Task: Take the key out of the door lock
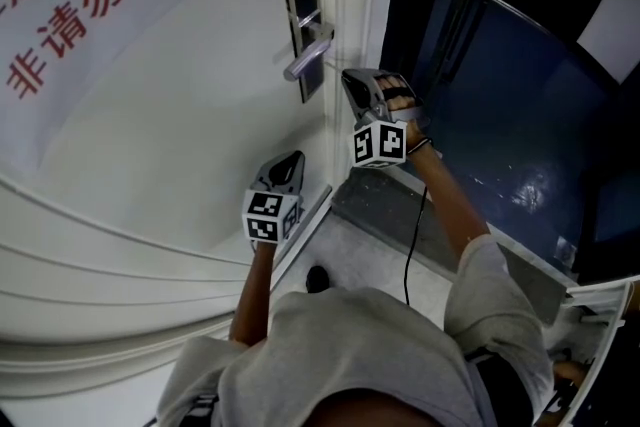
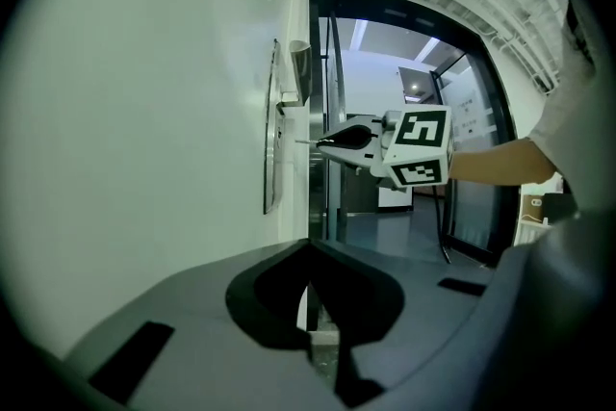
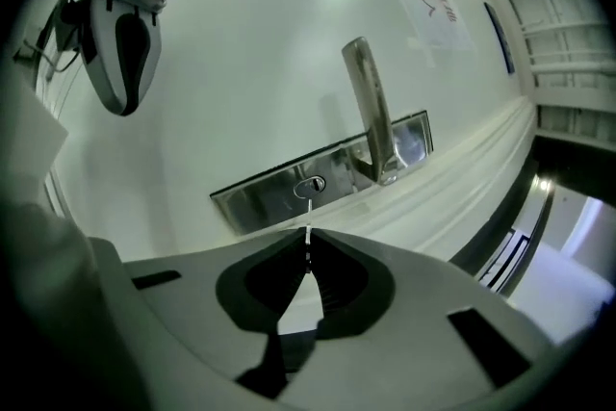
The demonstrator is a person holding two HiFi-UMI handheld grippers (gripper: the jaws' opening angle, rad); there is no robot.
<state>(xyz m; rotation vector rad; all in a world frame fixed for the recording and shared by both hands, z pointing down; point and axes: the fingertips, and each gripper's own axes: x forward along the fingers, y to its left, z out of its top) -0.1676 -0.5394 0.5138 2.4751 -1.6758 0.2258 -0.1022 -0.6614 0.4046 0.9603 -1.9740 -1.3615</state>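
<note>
White-painted door (image 1: 180, 115) fills the left of the head view, with the steel lock plate (image 1: 303, 35) and its lever handle (image 1: 308, 55) close to the door's free edge. The right gripper (image 1: 350, 78) sits level with the lower part of the plate, just off that edge. The left gripper (image 1: 293, 160) hangs lower, near the door face and well apart from the lock. Past the edge lie an open doorway and dark glass (image 1: 500, 115), so the free room is straight away from the door.

In the left gripper view its own jaws are closed together with nothing between them. Beyond them a thin key (image 2: 304, 141) bridges the right gripper's tips and the plate. Whether its tip is still seated I cannot tell.

In the right gripper view the jaws are clenched on the key, which runs in line to the keyhole (image 3: 310, 186), near the foot of the handle. I judge the step to be the pull. It should go best with the key kept square to the plate and drawn straight back without twist or sag, since so slim a piece could bind or slip. The handle stands to one side of that line.
</note>
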